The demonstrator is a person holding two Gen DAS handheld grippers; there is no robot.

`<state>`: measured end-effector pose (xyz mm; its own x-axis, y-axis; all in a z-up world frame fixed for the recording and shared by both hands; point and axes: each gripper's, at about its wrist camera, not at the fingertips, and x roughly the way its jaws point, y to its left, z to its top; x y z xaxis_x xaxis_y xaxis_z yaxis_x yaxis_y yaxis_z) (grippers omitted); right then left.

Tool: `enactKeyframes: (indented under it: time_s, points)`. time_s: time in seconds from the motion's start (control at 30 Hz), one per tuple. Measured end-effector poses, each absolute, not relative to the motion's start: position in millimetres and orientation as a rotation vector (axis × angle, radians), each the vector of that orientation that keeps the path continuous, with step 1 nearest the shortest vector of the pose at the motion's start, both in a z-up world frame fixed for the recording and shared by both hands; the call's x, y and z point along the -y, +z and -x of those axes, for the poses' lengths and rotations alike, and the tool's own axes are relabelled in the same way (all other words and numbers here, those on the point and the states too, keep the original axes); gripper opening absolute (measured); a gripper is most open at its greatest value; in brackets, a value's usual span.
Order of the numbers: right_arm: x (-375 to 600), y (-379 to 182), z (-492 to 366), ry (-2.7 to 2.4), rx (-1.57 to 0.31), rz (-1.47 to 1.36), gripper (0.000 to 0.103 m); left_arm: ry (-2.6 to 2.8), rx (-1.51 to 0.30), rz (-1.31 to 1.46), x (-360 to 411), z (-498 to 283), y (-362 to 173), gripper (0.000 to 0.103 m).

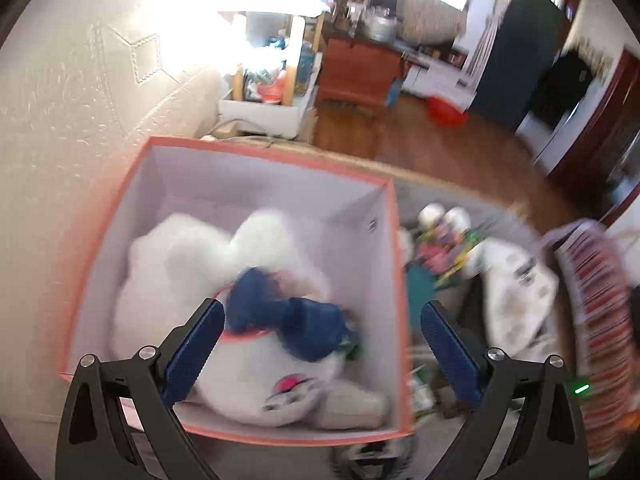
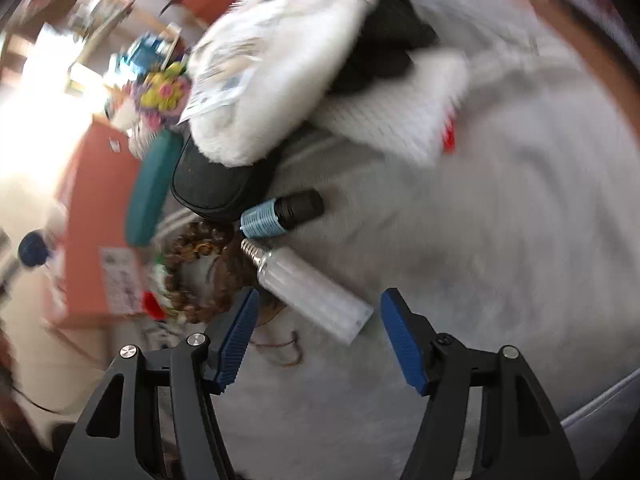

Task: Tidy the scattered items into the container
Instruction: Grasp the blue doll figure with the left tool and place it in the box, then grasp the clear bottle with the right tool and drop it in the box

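Left gripper (image 1: 324,340) gapes empty over the box's orange rim (image 1: 394,264); right gripper (image 2: 316,334) apart, apparently clear of the bottle (image 2: 316,292).

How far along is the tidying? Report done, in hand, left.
Done: a white plush toy with a blue bow lies inside the orange box. In hand: nothing; the left gripper is open over the box and the right gripper is open above a clear bottle. Left: the bottle, a blue-labelled bottle and a black case.
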<state>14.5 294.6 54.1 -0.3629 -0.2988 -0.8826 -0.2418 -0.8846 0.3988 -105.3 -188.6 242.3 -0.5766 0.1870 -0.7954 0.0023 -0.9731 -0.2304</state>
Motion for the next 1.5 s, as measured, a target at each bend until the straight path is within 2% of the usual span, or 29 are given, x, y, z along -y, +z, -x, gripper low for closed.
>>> enactKeyframes:
  time_s: [0.23,0.3,0.37,0.4,0.47,0.57,0.7,0.8,0.87,1.03,1.13,1.27,1.37,1.5]
  points:
    - [-248,43,-3,-2.477,0.238,-1.84,0.063,2.716,0.402,1.262,201,101,256,0.102]
    - [-238,36,-4,-2.469,0.096,-1.885,0.042,2.714,0.437,1.284,208,104,251,0.102]
    - [-235,36,-7,-2.47,0.046,-1.893,0.038,2.717,0.472,1.299,211,106,249,0.102]
    - [-236,38,-9,-2.466,0.067,-1.889,0.032,2.716,0.488,1.305,213,107,248,0.102]
    - [-242,46,-16,-2.471,0.161,-1.864,0.027,2.719,0.511,1.312,216,105,248,0.102]
    - [-250,66,-28,-2.482,0.334,-1.787,0.025,2.731,0.507,1.325,215,102,247,0.102]
    - [-249,107,-45,-2.392,0.69,-1.583,0.025,2.729,0.538,1.338,213,100,244,0.102]
    - [-223,140,-36,-2.302,0.811,-1.434,0.025,2.732,0.61,1.318,217,97,248,0.102]
    - [-193,163,-27,-2.246,0.812,-1.348,0.025,2.748,0.606,1.285,219,95,254,0.102]
    - [-87,228,15,-2.18,0.641,-1.158,0.025,2.774,0.644,1.244,232,93,259,0.102]
    - [-43,249,35,-2.235,0.541,-1.141,0.031,2.765,0.675,1.252,239,95,256,0.102]
    - [-48,251,34,-2.223,0.564,-1.145,0.036,2.748,0.684,1.258,240,98,255,0.102]
    - [-67,244,29,-2.271,0.574,-1.192,0.046,2.743,0.666,1.257,235,97,256,0.102]
    - [-129,219,16,-2.348,0.662,-1.28,0.046,2.759,0.595,1.255,221,94,257,0.102]
